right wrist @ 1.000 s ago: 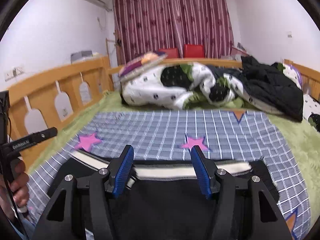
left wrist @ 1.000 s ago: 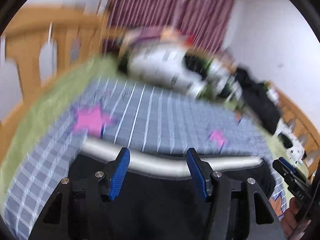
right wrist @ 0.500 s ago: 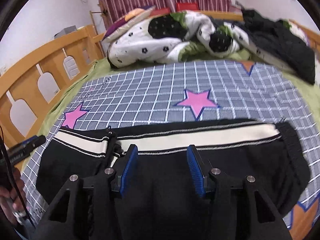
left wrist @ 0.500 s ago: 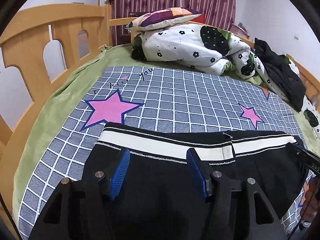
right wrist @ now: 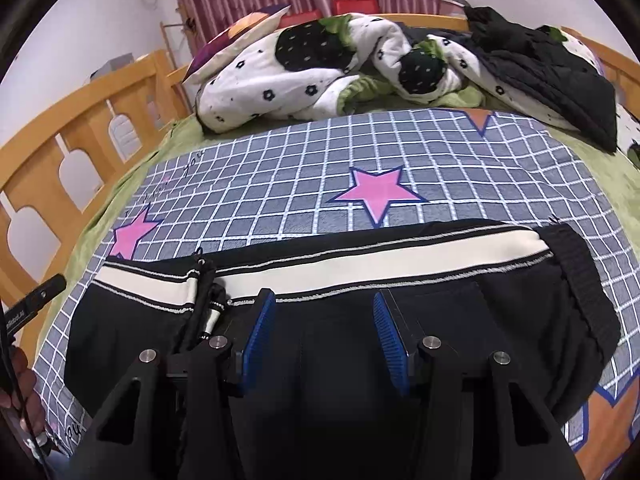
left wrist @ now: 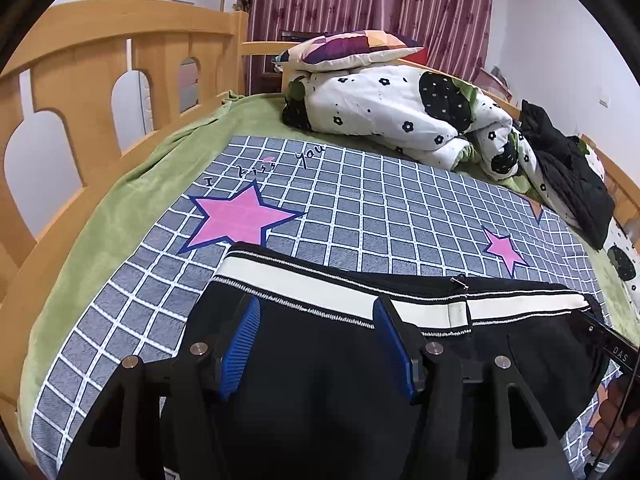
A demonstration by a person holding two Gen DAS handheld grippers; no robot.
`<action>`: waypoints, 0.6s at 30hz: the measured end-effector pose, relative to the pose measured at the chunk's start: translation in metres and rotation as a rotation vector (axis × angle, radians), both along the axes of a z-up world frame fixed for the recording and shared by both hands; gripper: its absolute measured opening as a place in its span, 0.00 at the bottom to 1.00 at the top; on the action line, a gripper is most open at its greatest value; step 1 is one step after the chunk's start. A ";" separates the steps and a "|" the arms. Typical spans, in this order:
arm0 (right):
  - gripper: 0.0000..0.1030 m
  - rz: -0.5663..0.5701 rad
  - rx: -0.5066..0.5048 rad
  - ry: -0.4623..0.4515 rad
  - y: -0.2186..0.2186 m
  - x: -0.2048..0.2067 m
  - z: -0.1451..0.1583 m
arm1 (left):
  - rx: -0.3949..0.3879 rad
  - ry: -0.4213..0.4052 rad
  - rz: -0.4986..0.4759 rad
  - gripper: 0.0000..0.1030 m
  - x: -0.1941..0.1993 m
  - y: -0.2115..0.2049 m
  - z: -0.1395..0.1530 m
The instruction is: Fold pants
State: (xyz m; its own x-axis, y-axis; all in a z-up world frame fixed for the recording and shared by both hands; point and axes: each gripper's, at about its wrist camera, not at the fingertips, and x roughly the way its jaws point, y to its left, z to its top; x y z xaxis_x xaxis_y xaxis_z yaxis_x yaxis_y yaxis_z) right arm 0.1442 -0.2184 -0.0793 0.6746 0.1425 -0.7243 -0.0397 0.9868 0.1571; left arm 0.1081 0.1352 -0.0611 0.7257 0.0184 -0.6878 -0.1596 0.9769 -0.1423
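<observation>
Black pants (left wrist: pixel 320 360) with a white stripe (left wrist: pixel 312 284) lie flat on the grey checked blanket (left wrist: pixel 380 200). They also show in the right wrist view (right wrist: pixel 460 320), with a drawstring (right wrist: pixel 204 304) at the left. My left gripper (left wrist: pixel 316 320) is open and empty, low over the black cloth just short of the stripe. My right gripper (right wrist: pixel 324 312) is open and empty, low over the cloth on the right half.
A bundled white flowered duvet (left wrist: pixel 400 112) with a pillow (left wrist: pixel 348 48) and a black jacket (left wrist: pixel 568 176) lie at the far end. A wooden bed rail (left wrist: pixel 80 80) runs along the left. Green sheet (left wrist: pixel 120 208) borders the blanket.
Both grippers have dropped lower and closer to the pants, which now lie flat and spread on the blanket. The jaws stay open.
</observation>
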 end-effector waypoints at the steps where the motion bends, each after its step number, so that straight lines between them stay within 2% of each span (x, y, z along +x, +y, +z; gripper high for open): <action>1: 0.49 -0.007 0.006 -0.001 -0.002 -0.002 0.001 | 0.001 -0.002 0.004 0.55 -0.002 0.002 0.000; 6: 0.49 -0.014 0.020 -0.032 -0.008 -0.007 0.008 | 0.013 -0.012 0.037 0.55 -0.015 0.013 -0.003; 10: 0.49 -0.031 0.034 -0.054 -0.013 -0.010 0.011 | -0.005 0.005 0.047 0.55 -0.018 0.022 -0.012; 15: 0.49 -0.044 0.031 -0.069 -0.019 -0.014 0.013 | 0.032 0.032 0.059 0.55 -0.025 0.032 -0.024; 18: 0.49 -0.033 0.043 -0.061 -0.019 -0.015 0.011 | 0.028 0.042 0.076 0.55 -0.028 0.044 -0.027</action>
State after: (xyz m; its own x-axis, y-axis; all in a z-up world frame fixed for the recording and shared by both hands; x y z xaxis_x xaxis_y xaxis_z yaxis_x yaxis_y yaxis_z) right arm 0.1293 -0.2371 -0.0681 0.7219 0.1489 -0.6758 -0.0176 0.9802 0.1972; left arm 0.0803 0.1794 -0.0885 0.6919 0.0915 -0.7161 -0.2384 0.9653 -0.1069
